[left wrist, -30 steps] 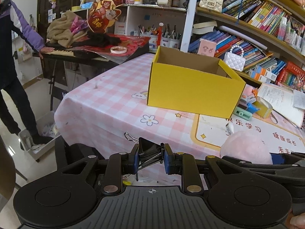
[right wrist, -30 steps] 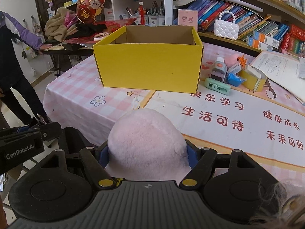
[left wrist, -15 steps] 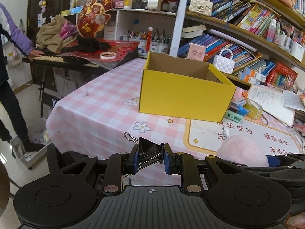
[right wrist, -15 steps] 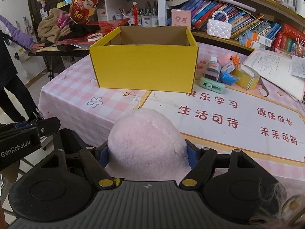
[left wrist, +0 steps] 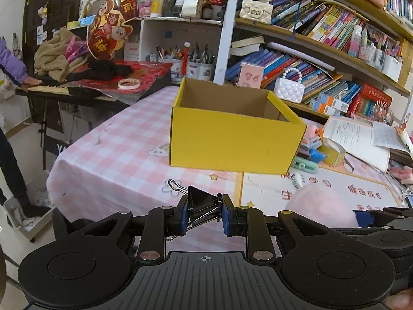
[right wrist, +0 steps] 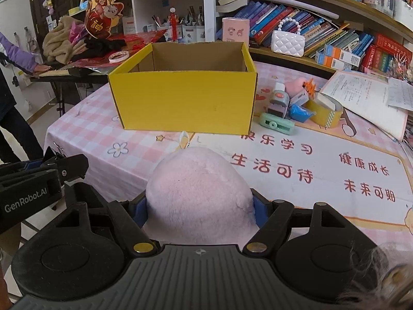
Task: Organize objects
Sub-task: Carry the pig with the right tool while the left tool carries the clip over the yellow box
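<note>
An open yellow cardboard box [left wrist: 232, 142] [right wrist: 184, 103] stands on the pink checked tablecloth [left wrist: 116, 155], and I see nothing inside it. My left gripper [left wrist: 204, 210] is shut on a black binder clip [left wrist: 200, 201], held above the table's near edge, short of the box. In the right wrist view my right gripper [right wrist: 200, 208] is shut on a round pink plush toy [right wrist: 198, 191], which fills the gap between the pads. The same plush [left wrist: 320, 205] shows at the lower right of the left wrist view. The left gripper's body [right wrist: 38, 180] appears at the left of the right wrist view.
Right of the box lie a mint stapler [right wrist: 276, 125], a roll of yellow tape [right wrist: 326, 109], a small bottle [right wrist: 280, 98] and open paper sheets [right wrist: 361, 98]. Bookshelves [left wrist: 322, 51] line the back. A person [left wrist: 10, 103] stands at the left by a keyboard [left wrist: 51, 85].
Both views have drifted a little; the box sits slightly further right in the left wrist view. Both grips are unchanged.
</note>
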{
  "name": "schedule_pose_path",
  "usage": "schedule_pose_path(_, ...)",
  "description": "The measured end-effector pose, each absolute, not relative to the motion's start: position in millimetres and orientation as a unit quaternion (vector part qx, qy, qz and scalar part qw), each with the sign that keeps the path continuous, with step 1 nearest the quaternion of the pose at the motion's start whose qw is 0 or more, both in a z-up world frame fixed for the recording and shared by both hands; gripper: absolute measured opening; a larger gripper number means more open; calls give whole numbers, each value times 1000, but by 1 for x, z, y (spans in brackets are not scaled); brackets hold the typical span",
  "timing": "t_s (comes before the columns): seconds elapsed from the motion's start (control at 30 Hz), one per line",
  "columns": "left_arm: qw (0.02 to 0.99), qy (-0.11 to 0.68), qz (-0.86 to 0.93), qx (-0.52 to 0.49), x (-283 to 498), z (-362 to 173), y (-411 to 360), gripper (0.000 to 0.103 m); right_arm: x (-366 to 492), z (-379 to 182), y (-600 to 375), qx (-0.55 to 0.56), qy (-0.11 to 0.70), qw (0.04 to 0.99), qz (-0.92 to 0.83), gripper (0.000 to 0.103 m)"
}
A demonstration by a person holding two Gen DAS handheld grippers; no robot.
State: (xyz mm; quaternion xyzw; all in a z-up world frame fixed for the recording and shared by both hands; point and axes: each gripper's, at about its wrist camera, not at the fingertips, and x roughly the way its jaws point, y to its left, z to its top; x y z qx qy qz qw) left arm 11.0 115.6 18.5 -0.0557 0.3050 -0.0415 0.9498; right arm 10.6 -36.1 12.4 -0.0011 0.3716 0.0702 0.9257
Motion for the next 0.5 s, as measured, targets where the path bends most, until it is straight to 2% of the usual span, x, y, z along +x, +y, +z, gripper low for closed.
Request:
schedule_pose_path(0.3, 960, 273, -41, -53, 41, 40, 113, 23, 43, 33, -39, 6, 341, 937, 72, 74)
schedule_pose_path(0.5, 972, 229, -35, -47, 78, 69, 110, 23, 81, 66, -45, -6, 271, 959, 81, 74)
